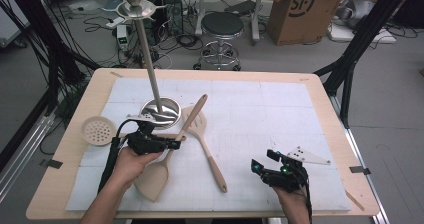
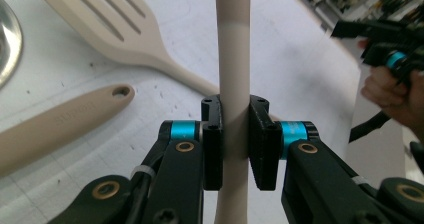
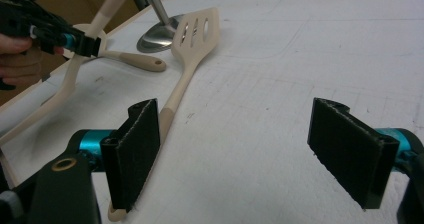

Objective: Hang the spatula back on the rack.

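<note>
My left hand-held gripper [image 2: 235,144] pinches the solid spatula's [image 1: 165,164] handle above the white-padded table [image 1: 280,109], beside the steel stand's base [image 1: 161,112]; my right hand-held gripper [image 3: 250,149] rests with jaws spread wide, near the slotted spatula [image 3: 192,59].

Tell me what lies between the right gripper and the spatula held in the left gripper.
In the high view, the slotted spatula lies on the white mat between the right gripper and the held solid spatula.
</note>
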`<state>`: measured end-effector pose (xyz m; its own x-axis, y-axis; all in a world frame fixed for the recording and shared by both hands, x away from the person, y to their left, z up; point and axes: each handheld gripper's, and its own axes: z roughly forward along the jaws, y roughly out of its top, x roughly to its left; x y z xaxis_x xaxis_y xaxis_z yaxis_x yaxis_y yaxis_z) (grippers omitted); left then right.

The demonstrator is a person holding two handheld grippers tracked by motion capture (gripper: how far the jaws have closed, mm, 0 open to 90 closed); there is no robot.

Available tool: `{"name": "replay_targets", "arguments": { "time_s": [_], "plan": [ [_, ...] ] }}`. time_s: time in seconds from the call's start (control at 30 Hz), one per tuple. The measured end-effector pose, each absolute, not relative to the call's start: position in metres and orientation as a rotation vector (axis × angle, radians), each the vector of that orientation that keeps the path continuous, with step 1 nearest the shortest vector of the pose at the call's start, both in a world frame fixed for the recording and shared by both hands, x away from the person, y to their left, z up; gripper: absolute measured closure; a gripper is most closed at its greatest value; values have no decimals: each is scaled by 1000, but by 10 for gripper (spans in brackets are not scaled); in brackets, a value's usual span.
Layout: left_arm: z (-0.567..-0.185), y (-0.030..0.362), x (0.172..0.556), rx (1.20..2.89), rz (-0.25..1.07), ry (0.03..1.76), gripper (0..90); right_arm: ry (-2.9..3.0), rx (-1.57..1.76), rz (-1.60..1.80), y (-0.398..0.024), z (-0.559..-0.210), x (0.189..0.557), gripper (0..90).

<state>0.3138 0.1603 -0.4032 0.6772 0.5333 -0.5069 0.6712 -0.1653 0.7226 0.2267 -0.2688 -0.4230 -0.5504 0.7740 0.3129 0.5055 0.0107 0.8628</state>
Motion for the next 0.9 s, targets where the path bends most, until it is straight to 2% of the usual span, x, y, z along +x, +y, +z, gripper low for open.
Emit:
{"name": "replay_targets", "arguments": {
  "time_s": [0.2,0.3,0.9],
  "plan": [
    [-389,172,304,1671,-189,914,786,2044,1328,1554,-268,-424,227,209],
    [-381,176,300,1658,-123,903,786,2045,1323,1551,-268,-424,227,210],
    [-354,210,292,1467,55,867,786,2050,1334,1551,-267,-426,228,209]
  ]
}}
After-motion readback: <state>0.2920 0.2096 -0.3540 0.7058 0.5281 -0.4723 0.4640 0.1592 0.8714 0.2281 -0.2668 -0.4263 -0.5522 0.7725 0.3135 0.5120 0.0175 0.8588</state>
